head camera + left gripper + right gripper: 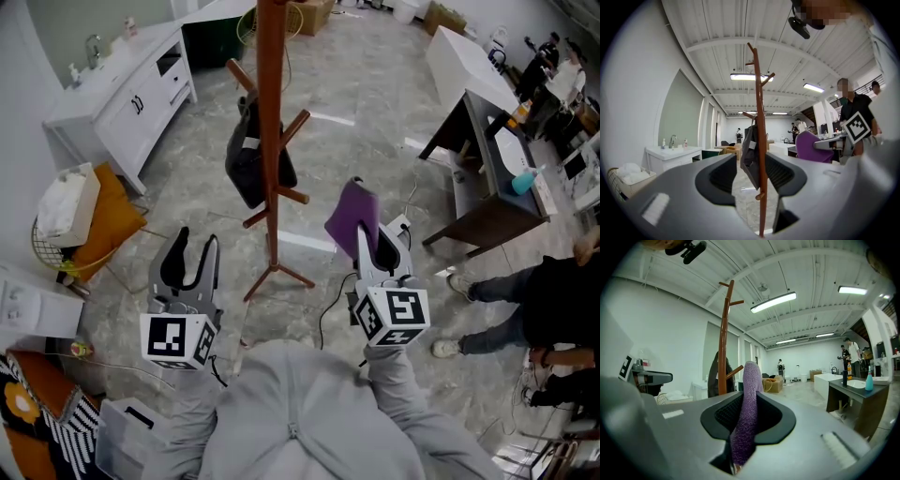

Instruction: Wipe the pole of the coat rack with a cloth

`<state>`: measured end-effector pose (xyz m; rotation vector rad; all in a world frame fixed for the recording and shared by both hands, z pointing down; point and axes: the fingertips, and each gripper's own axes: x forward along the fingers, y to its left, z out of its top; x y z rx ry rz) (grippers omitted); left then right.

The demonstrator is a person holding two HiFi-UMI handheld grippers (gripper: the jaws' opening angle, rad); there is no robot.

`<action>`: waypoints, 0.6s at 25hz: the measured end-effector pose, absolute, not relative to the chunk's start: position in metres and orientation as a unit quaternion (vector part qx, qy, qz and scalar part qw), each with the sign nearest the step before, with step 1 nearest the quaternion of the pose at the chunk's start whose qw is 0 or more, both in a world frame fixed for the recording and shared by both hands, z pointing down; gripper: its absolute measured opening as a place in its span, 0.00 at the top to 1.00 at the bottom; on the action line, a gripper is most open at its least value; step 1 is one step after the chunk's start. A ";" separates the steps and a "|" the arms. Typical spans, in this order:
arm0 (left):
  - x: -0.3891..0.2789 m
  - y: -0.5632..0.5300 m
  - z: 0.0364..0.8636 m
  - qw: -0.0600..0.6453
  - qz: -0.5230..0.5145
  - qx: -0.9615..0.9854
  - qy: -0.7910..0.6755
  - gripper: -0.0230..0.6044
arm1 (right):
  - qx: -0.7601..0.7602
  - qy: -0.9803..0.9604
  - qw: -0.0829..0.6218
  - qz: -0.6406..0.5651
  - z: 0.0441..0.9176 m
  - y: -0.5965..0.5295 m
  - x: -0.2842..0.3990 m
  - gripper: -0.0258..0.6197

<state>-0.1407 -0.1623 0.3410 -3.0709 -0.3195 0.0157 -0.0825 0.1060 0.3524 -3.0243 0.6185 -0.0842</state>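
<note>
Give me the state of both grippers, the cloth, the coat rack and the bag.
coat rack: standing upright.
dark bag: hanging on the coat rack.
left gripper: open, empty.
right gripper: shut on the purple cloth.
purple cloth: clamped, not touching the coat rack.

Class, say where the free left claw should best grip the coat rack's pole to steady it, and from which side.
The bare pole below the lowest peg, from the side facing the left claw: likely best, being slim, upright and clear of the black bag.
</note>
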 end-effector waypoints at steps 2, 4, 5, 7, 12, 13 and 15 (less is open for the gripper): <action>-0.141 -0.162 0.341 0.027 0.005 -0.994 -0.104 0.64 | -0.979 0.200 0.027 -0.026 0.353 0.106 -0.083 0.87; -0.140 -0.162 0.341 0.027 0.006 -0.994 -0.105 0.64 | -0.979 0.200 0.029 -0.024 0.352 0.106 -0.083 0.87; -0.140 -0.161 0.340 0.028 0.006 -0.994 -0.105 0.64 | -0.979 0.201 0.029 -0.024 0.351 0.105 -0.083 0.87; -0.138 -0.161 0.338 0.028 0.006 -0.994 -0.105 0.64 | -0.979 0.201 0.029 -0.022 0.349 0.105 -0.082 0.87; -0.137 -0.162 0.338 0.026 0.007 -0.994 -0.105 0.64 | -0.979 0.203 0.027 -0.020 0.348 0.103 -0.082 0.87; -0.137 -0.162 0.338 0.026 0.007 -0.994 -0.105 0.64 | -0.979 0.203 0.026 -0.020 0.348 0.102 -0.082 0.87; -0.136 -0.161 0.338 0.028 0.006 -0.994 -0.106 0.64 | -0.978 0.204 0.025 -0.019 0.347 0.102 -0.081 0.87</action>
